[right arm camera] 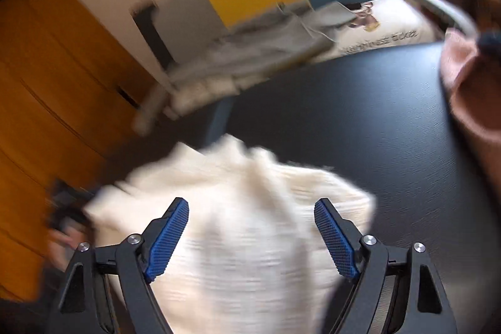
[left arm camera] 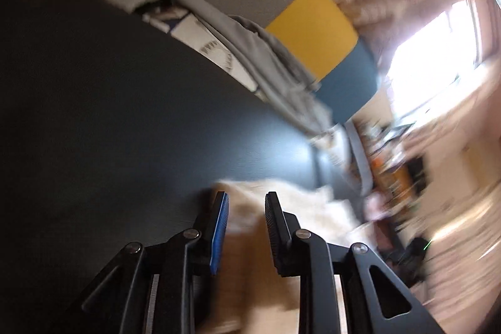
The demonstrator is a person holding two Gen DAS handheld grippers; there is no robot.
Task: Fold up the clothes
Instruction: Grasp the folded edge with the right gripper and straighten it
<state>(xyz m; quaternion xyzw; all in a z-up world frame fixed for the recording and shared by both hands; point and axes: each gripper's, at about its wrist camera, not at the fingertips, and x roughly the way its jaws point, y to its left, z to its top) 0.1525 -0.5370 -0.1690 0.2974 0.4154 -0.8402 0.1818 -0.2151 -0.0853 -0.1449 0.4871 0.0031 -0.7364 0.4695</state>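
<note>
A: Claws in frame?
B: Two. Left claw [left arm camera: 246,202] narrowed, a slim gap left between the jaws, nothing pinched in that gap. Right claw [right arm camera: 251,208] spread wide, released, holding nothing.

A: Fingers per claw?
B: Two each, four total. Blue ribbed pads [right arm camera: 335,240] on both right fingers. On the left, one blue pad [left arm camera: 219,232] seen edge-on, the other finger dark from this angle.

A: Garments?
B: One cream garment [right arm camera: 244,224], ribbed or knit look, crumpled, lying on the dark counter [right arm camera: 360,115] near its edge. Sits directly under and ahead of the right claw, filling the space between both fingers. From the left wrist view, same cream garment [left arm camera: 300,208] just beyond the fingertips, heavily blurred. Contact with either claw: cannot tell.

A: Anything else cloth?
B: One grey pile [left arm camera: 266,61] heaped past the far counter edge, well apart from the cream piece. One white printed item [right arm camera: 385,27] beside it, dark lettering and a small figure on it. One pink cloth [right arm camera: 466,89] at the right border of the right wrist view, over the counter edge.

A: Background?
B: One panel in three colour bands [left arm camera: 300,24]: grey, yellow, teal. One orange wooden surface [right arm camera: 47,83] on the left of the right wrist view. One bright window [left arm camera: 438,61]. Both views motion-blurred.
</note>
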